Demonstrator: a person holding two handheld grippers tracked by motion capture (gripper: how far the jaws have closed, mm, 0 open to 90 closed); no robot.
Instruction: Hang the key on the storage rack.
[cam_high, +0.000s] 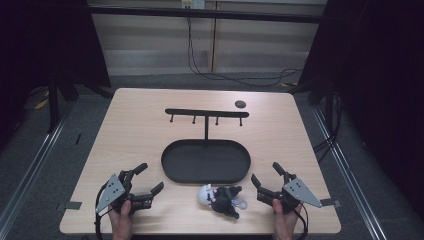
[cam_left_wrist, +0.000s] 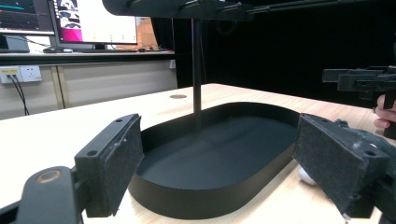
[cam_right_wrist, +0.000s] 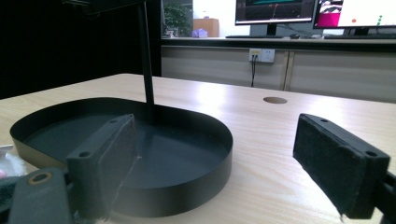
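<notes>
Your left tool (cam_high: 149, 179) rests near the front left corner of the wooden surface (cam_high: 135, 130), jaws spread wide and holding nothing. Your left hand (cam_high: 121, 221) grips it from the near edge. In the left gripper view its two padded jaws frame the black oval tray (cam_left_wrist: 205, 196), which lies just ahead of them.

Your right tool (cam_high: 265, 175) sits near the front right corner, jaws also wide apart and empty, with your right hand (cam_high: 285, 220) behind it. The right gripper view shows the tray's wall just past the left-hand jaw and bare wood between the pads.

The tray (cam_high: 172, 172) lies at the middle of the surface. A thin black post (cam_high: 206, 131) rises from its far side and carries a horizontal bar with four small pegs (cam_high: 206, 113).

Between your two tools, just in front of the tray's near rim, lies a small cluster of keychain-like items (cam_high: 220, 199): a dark plush piece beside a pale one. What exactly they are is hard to tell.

A small dark round disc (cam_high: 240, 104) lies near the far right of the surface.
</notes>
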